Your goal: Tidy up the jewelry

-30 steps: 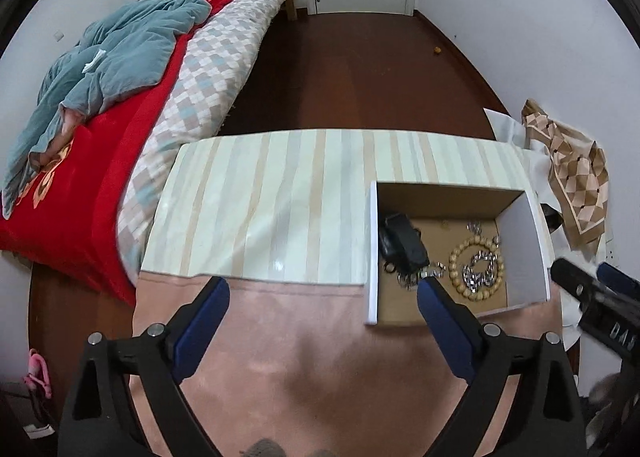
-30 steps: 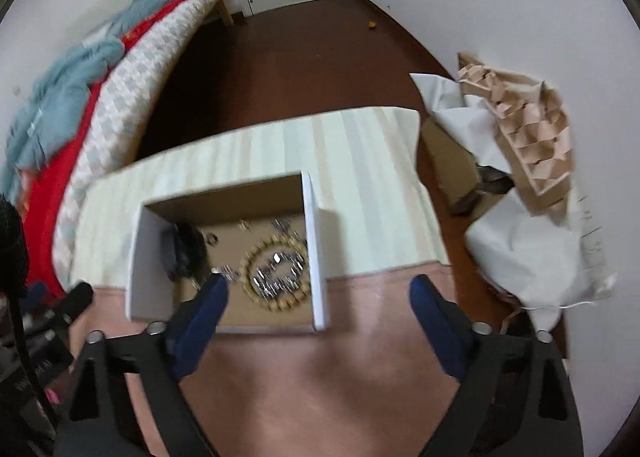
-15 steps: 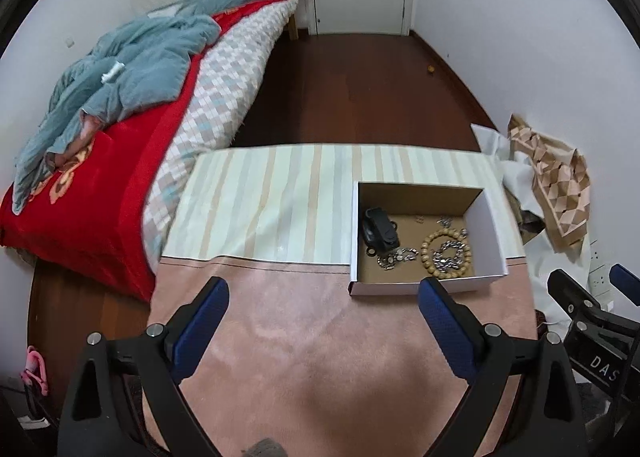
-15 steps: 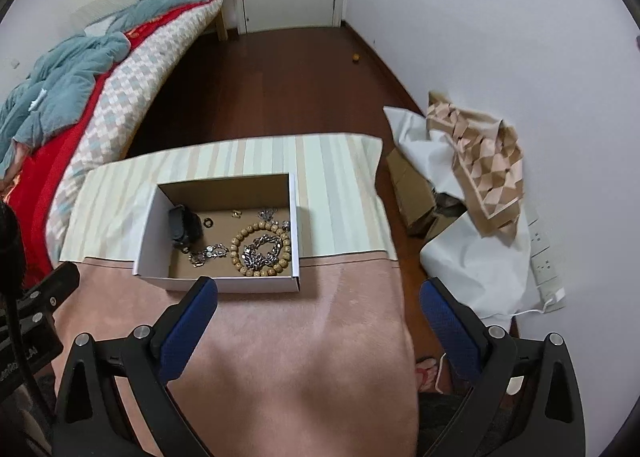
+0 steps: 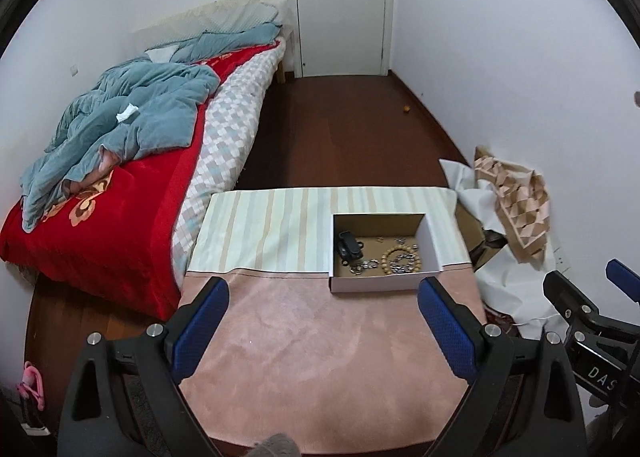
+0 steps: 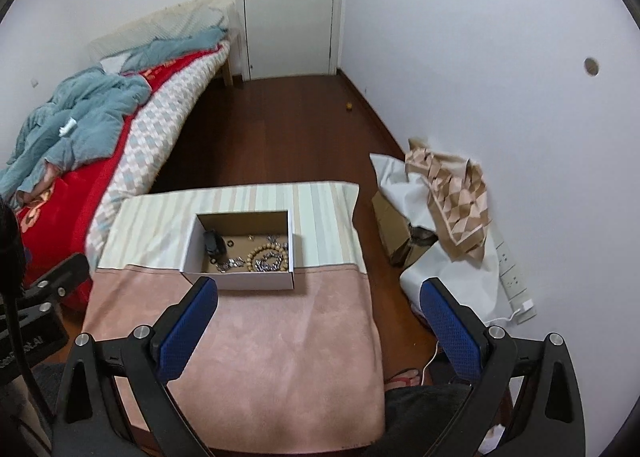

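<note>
Two grippers hung above the pink cloth, both with fingers spread wide and nothing between them: the left gripper and the right gripper. Past them sat the white box, straddling the seam where the pink cloth met the striped cloth. Inside the box lay the jewelry: a ring of wooden beads toward its right wall, silver chains piled inside and beside the beads, and a black object near its left wall. Left of the box stood a bed with a red cover and a blue quilt.
</note>
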`<state>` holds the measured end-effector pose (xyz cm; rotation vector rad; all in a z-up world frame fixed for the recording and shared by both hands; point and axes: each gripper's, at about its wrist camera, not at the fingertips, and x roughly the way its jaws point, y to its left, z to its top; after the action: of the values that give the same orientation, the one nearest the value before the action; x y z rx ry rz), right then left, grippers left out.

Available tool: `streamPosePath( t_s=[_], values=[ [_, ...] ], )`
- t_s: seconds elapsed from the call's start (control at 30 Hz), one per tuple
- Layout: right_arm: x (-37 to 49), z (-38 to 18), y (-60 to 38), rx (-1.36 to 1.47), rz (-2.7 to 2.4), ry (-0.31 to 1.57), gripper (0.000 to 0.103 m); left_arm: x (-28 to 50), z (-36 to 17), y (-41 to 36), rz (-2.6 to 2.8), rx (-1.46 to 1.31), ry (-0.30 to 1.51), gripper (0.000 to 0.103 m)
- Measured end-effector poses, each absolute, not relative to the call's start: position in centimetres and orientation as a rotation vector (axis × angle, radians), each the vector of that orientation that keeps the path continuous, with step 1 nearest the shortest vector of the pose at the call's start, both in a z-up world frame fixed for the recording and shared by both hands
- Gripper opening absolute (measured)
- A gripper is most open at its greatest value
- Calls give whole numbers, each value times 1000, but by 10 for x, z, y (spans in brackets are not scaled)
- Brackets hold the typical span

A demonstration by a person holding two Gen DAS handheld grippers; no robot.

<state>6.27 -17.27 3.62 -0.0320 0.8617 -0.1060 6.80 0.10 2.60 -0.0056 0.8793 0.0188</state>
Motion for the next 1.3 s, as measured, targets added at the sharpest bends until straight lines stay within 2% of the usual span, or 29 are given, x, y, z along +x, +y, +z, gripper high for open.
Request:
streamPosePath(
  t_s=[0.5, 0.9, 0.97, 1.3],
  values=[
    [-4, 111, -170, -45, -103, 756, 103, 20, 68, 3, -4, -58, 883, 97],
    [3, 105, -168, -42, -96, 801, 103, 25, 67, 3, 11, -45, 880, 97],
    [10, 102, -168, -44, -100, 805, 103, 30, 64, 1, 9, -35, 884, 103],
    [57, 87, -166, -61, -130, 832, 103, 62, 53, 5, 58, -29, 900, 103]
  ],
)
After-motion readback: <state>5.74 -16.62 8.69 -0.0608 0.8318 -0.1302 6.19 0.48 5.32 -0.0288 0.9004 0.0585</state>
